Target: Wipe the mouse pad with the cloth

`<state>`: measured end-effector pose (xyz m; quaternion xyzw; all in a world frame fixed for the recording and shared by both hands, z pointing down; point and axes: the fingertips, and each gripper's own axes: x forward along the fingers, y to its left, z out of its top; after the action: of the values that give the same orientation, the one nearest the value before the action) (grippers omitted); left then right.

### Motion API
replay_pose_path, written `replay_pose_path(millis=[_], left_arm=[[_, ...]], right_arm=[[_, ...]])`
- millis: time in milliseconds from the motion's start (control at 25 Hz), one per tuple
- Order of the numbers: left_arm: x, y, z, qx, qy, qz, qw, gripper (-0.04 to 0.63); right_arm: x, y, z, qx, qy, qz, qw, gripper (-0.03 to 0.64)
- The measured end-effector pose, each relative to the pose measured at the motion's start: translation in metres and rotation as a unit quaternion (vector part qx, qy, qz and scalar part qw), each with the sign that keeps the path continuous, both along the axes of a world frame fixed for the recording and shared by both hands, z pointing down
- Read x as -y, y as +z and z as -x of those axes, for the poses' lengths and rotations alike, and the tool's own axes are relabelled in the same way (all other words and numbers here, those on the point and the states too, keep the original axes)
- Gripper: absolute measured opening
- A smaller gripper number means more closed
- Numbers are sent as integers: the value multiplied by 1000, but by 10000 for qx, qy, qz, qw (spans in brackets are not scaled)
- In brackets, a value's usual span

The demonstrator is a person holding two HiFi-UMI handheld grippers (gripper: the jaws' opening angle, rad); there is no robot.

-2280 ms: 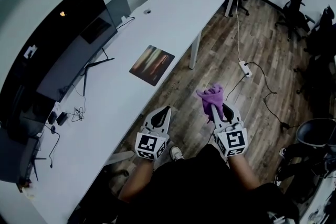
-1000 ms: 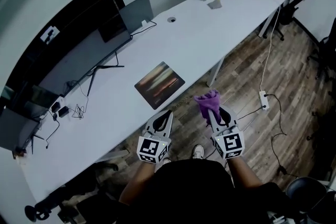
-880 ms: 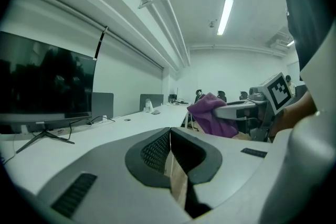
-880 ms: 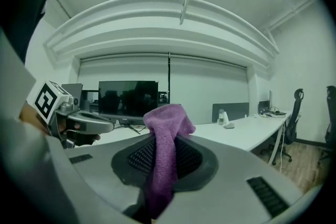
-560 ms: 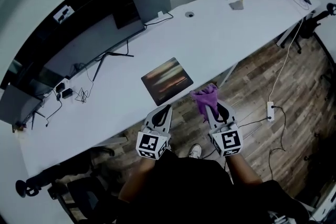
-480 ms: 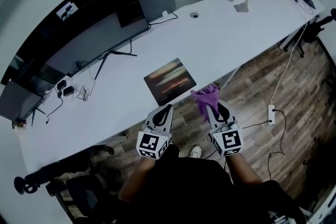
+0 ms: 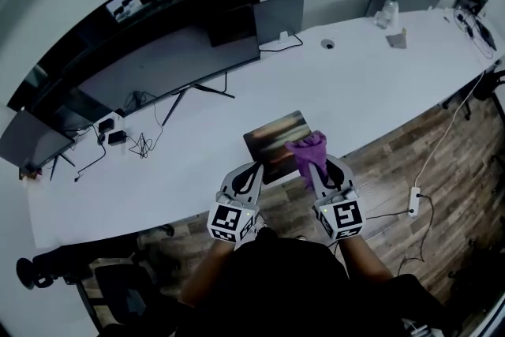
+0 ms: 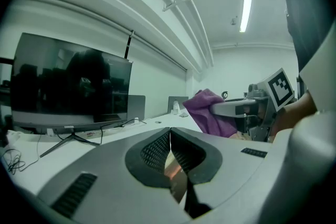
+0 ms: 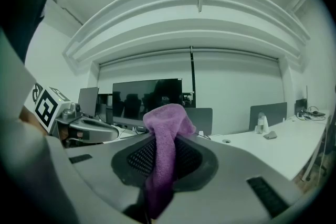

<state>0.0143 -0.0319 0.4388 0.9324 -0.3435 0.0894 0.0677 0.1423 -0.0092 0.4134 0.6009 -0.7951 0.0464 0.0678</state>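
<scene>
The dark, streaky mouse pad lies near the front edge of the long white desk. My right gripper is shut on a bunched purple cloth, which hangs over the pad's right front corner in the head view. The same cloth is pinched between the jaws in the right gripper view. My left gripper is shut with nothing in it, just in front of the pad's near edge. In the left gripper view the left gripper has its jaws together, and the cloth shows to the right.
A wide monitor stands at the back of the desk with cables and small devices to its left. A laptop sits behind the pad. A bottle and a small grey object are at the desk's far right end. A power strip lies on the wood floor.
The view has swung towards the desk, and both grippers have come forward from over the floor to the desk's front edge. The cloth is now over the pad's corner. Both grips are unchanged.
</scene>
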Motion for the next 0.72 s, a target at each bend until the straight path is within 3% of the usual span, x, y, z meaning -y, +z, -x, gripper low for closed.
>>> replay_pose_path(millis=[440,720], left_arm=[[53,15,71,13,-288,111,9995,21],[62,14,98,-73,-413,-24,9991,21]], right_arm=[[65,11,70,-110,-362,186,9991,75],[83,11,86,4,-386,259,9989,75]])
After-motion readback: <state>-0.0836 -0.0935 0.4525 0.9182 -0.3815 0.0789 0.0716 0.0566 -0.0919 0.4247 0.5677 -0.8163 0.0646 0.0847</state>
